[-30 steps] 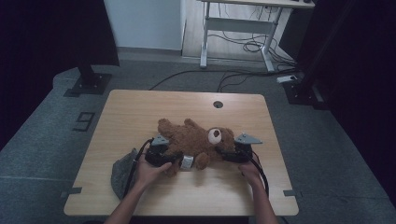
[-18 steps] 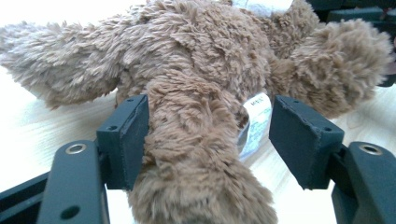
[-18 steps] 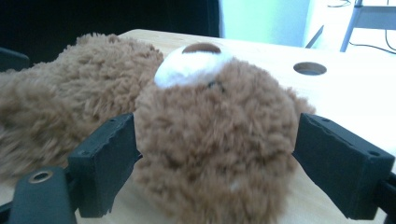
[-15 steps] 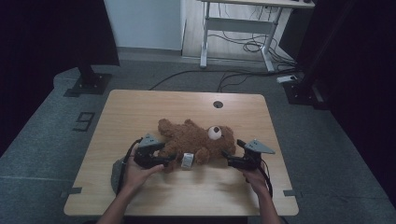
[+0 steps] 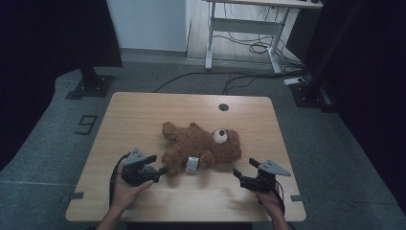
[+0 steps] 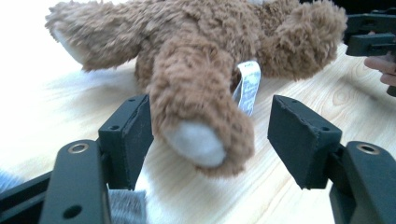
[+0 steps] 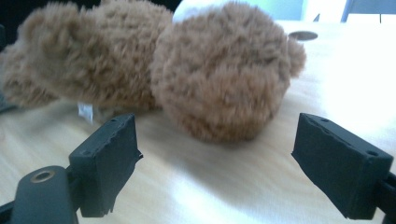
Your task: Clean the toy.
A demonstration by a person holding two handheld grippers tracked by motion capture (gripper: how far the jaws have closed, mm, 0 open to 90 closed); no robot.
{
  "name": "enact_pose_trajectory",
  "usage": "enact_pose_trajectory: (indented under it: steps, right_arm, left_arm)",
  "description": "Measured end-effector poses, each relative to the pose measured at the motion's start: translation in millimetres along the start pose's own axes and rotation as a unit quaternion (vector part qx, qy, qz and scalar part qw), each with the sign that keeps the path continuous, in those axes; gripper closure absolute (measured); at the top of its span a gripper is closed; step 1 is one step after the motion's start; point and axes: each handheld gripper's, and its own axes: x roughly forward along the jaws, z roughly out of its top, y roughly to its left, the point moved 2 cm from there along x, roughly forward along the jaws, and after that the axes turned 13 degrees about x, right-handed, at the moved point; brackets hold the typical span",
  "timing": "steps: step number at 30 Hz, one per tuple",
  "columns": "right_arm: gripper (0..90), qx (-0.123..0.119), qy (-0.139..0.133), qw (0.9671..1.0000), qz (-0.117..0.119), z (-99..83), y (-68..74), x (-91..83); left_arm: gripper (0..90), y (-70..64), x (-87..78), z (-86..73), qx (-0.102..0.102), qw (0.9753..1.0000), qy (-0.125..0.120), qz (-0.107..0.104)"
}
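bear (image 5: 201, 146) lies on its back near the middle of the wooden counter (image 5: 143, 110), head toward the person's right, legs toward the left, a white tag (image 5: 191, 164) sticking out from its near side. left hand-held gripper (image 5: 160, 170) sits at the near left of the counter, held in the left hand (image 5: 125, 189), jaws spread wide and pointing at the bear's near leg. in the left gripper view that leg (image 6: 196, 107), with its pale sole, pokes in between the two black pads without being pinched; the left pad seems to be just beside or brushing the fur, the right pad stands apart. the tag (image 6: 247, 86) hangs behind the leg. right hand-held gripper (image 5: 242, 170) is at the near right, held in the right hand (image 5: 268, 199), jaws also spread, empty, aimed at the bear's head. in the right gripper view the head (image 7: 224, 74) lies ahead of the open pads, not between them. a grey scrap of something shows at the bottom edge of the left gripper view; what it is cannot be told.
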Motion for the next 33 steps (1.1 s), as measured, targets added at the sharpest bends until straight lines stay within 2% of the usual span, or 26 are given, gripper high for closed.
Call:
enact_pose_trajectory:
  steps: [8,10,13,20,33]
  right_arm:
    - [17.0,-0.002,0.038,0.9992,-0.015,-27.8,-7.6,-17.5]
    - [17.8,0.0,0.045,0.9987,-0.022,-33.0,-9.0,-21.1]
    - [18.4,0.003,0.055,0.9983,-0.021,-35.7,-9.2,-26.3]
    - [19.0,0.01,0.074,0.9965,-0.036,-36.4,-10.6,-23.9]
    - [19.4,0.013,0.069,0.9968,-0.039,-36.5,-11.0,-25.0]
  left_arm:
    - [31.7,-1.6,-16.4,-27.3,-0.007,0.9999,0.008,0.006]
    - [31.5,-3.6,-17.6,-31.7,0.004,0.9997,0.02,0.015]
    - [31.7,-5.2,-18.5,-37.1,0.005,0.9997,0.02,0.009]
    - [31.8,-4.9,-13.5,-41.7,0.008,0.9994,0.032,0.007]
    - [31.9,-5.2,-11.5,-43.4,0.006,0.9994,0.034,0.007]
